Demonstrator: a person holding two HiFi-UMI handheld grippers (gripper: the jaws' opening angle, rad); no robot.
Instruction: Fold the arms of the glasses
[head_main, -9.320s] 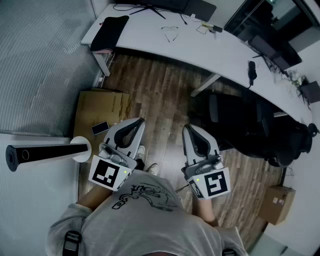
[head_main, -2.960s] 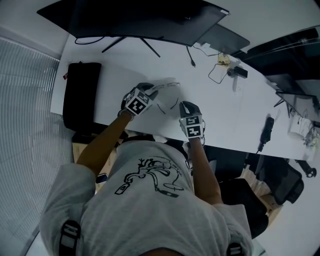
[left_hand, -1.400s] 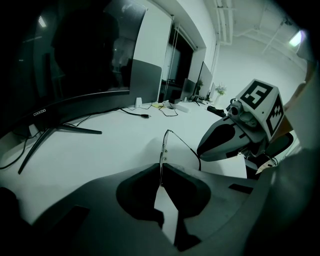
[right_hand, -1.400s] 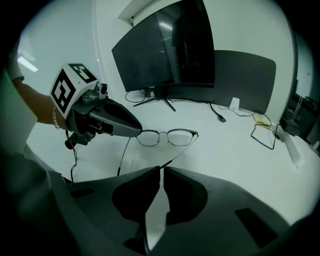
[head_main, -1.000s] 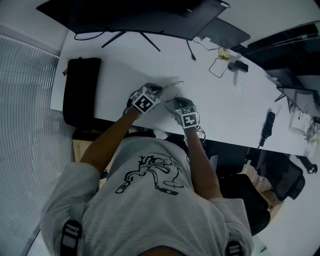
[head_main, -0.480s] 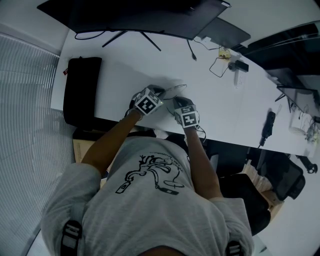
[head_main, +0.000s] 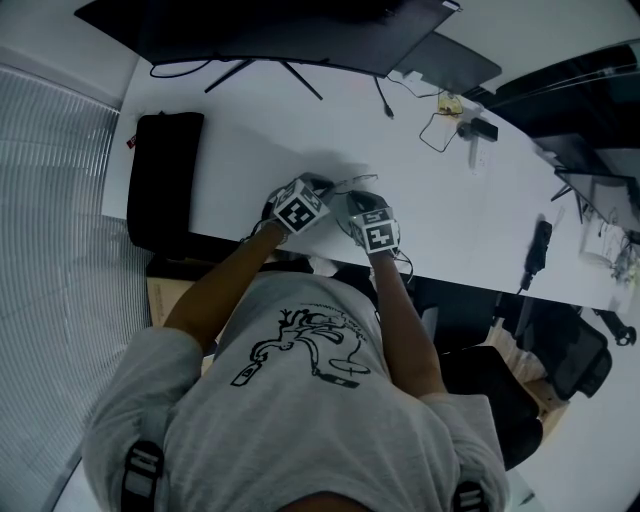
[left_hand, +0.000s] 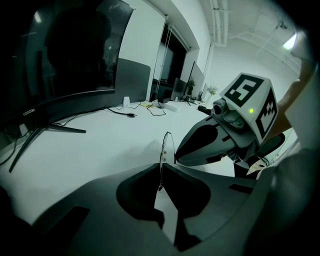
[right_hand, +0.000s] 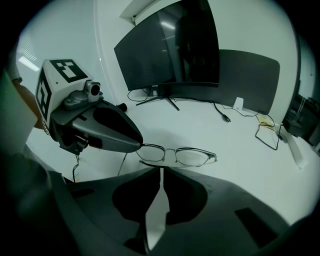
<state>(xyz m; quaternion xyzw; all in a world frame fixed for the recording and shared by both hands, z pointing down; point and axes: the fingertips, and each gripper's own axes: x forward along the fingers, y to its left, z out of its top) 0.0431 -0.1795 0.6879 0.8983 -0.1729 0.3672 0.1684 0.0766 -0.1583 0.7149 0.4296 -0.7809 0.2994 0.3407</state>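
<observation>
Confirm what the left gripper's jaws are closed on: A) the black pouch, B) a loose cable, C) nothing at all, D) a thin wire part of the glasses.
D: in the left gripper view, the jaws of the left gripper stand almost together, and a thin wire part of the glasses runs down between them.

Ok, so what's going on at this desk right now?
A person is working on wire-framed glasses at a white desk with two handheld grippers. The left claw is pinched on the frame's thin wire. The right claw is shut, its tips right at the frame; whether it grips an arm, I can't tell.
</observation>
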